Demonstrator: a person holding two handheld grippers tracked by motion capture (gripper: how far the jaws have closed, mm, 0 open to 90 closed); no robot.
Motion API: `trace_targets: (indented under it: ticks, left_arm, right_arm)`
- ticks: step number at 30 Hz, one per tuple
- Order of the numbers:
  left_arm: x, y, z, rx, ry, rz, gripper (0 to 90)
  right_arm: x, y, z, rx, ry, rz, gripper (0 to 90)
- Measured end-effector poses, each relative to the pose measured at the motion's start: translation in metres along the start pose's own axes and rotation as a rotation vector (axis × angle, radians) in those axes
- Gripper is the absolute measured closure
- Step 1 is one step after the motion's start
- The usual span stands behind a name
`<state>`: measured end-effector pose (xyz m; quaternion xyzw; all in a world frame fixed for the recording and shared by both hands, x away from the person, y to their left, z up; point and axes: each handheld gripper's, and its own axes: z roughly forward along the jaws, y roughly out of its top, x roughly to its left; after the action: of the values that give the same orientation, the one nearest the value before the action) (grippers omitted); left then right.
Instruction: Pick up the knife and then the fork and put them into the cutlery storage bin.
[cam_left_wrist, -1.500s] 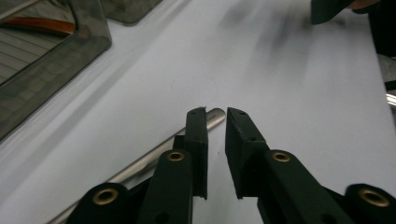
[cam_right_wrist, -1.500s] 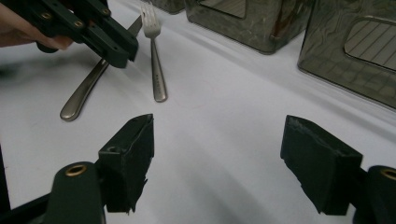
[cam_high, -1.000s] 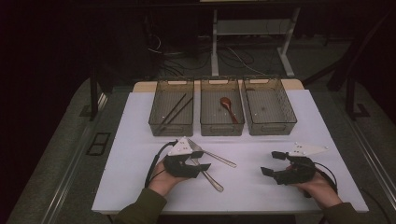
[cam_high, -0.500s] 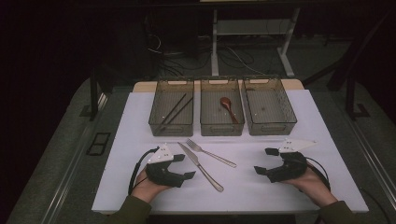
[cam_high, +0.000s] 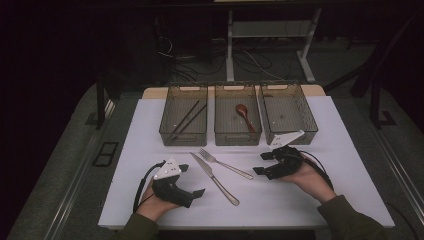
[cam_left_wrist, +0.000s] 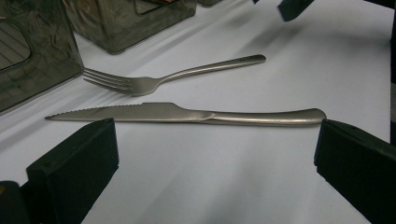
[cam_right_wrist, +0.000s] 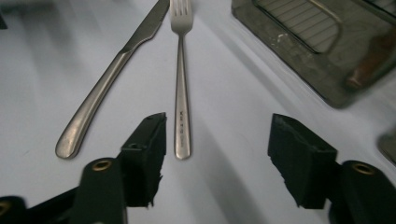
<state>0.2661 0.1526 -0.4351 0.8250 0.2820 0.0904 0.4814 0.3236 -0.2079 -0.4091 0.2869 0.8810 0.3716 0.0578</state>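
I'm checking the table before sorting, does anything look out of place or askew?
Only mildly: the steel knife and steel fork lie loose and slanted on the white table, outside the three smoky plastic bins. Nothing looks spilled or damaged.

A fixed high camera looked forward and down over the white table, taking in three bins. The left gripper view sat low and close, facing across the knife and fork. The right gripper view, equally near, looked along the fork from its handle end. All three views shared that cutlery.
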Motion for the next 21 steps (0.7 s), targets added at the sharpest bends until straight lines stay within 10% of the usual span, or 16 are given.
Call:
trace_targets:
  ticks: [21]
  left_arm:
    - [-0.002, 0.000, 0.006, 0.025, -0.027, -0.001, 0.0]
  right_arm:
    - [0.018, 0.080, 0.083, 0.343, 0.044, -0.185, 68.2]
